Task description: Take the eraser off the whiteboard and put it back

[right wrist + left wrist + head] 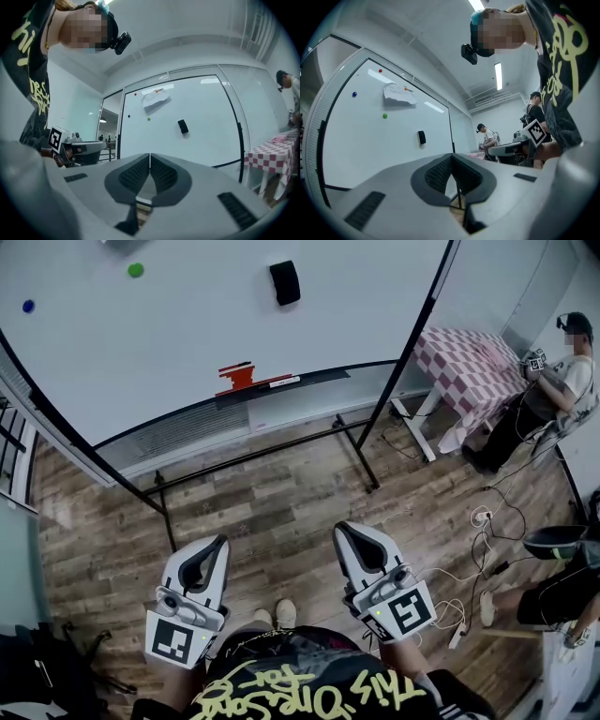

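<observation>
- Up on the upper part of the whiteboard (187, 343), the eraser (284, 282) is found: a small dark block seated flat against the vertical white face. No ledge is seen beneath it, so a magnetic back is presumed.
- A green magnet (136, 270) and a blue magnet (28, 307) are fixed to the same face, well apart from the eraser. No obstruction to a grasp is expected from them.
- Red items (239, 378) are laid on the tray at the board's lower edge, below the eraser and clear of it.
- The board is stood over a wooden floor (281, 512).
- The left gripper (214, 547) and the right gripper (349, 532) are held low, level and side by side. Both are aimed toward the board and are well apart from it.
- On each gripper the jaws are pressed together with nothing between the pads, and nothing is carried.
- Removal is judged not yet begun. One gripper must be raised to the eraser and its jaws opened before the block can be pinched by its sides.
</observation>
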A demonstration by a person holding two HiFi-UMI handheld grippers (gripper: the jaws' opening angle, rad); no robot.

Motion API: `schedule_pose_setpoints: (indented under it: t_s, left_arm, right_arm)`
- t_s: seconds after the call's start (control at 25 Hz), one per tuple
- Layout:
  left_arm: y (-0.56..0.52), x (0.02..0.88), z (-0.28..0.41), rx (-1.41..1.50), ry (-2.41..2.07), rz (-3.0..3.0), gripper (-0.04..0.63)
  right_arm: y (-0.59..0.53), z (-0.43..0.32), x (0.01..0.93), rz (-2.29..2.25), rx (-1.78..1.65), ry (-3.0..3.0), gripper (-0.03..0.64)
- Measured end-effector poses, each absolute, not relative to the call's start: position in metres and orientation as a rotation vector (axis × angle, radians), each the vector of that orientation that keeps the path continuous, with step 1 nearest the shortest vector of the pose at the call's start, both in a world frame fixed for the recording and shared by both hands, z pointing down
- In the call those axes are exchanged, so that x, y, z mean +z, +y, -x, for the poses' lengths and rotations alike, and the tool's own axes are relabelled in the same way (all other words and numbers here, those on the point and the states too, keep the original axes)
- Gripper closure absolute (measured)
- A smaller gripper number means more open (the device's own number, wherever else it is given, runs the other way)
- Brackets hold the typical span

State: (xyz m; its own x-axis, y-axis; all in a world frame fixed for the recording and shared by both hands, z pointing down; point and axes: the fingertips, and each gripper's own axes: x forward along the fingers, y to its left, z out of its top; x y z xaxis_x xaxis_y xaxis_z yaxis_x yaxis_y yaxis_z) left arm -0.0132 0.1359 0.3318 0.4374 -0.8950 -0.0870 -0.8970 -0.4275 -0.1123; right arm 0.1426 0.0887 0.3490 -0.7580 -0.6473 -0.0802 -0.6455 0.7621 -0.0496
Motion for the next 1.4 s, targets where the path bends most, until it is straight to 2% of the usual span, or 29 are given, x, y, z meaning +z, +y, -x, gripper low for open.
schedule_pose_setpoints:
  t_s: [0.92,1.4]
  left_arm:
    - [0.145,0.346,0.021,-0.028,1.690,2.525,0.589]
    - [0.115,0.339,0.035,0.003,1.698,2.488,0.589]
  right_arm:
    - [0.086,-0.131,0.358,0.947,-0.068,2.935,0.606]
    - [0.059,-0.120,0.356,0.951,-0.047,2.926,0.606]
